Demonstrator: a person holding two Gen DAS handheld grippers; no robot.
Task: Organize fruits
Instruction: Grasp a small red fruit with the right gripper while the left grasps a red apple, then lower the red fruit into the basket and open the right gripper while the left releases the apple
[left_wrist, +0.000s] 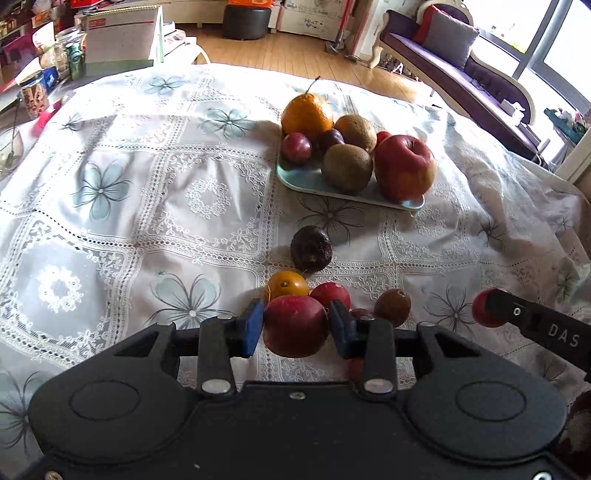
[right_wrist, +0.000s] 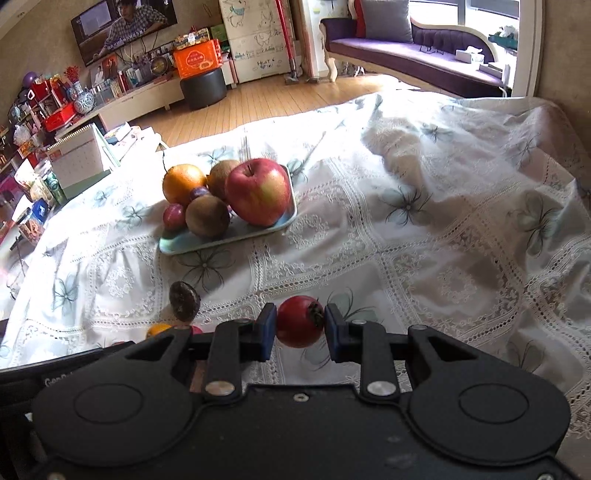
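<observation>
Left gripper (left_wrist: 296, 326) level above the lace floral tablecloth (left_wrist: 129, 206), blue pads clamping a round red apple (left_wrist: 295, 326), right gripper (right_wrist: 300, 326) alongside pinching a small red fruit (right_wrist: 300, 326)

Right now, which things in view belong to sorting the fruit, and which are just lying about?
Part of the job:
- left hand-held gripper, shut on a red apple
- right hand-held gripper, shut on a small red fruit
- tray of fruit
- loose dark fruit, small orange, brown fruit

Lying about:
- desk calendar
- black stool
- purple sofa
</observation>
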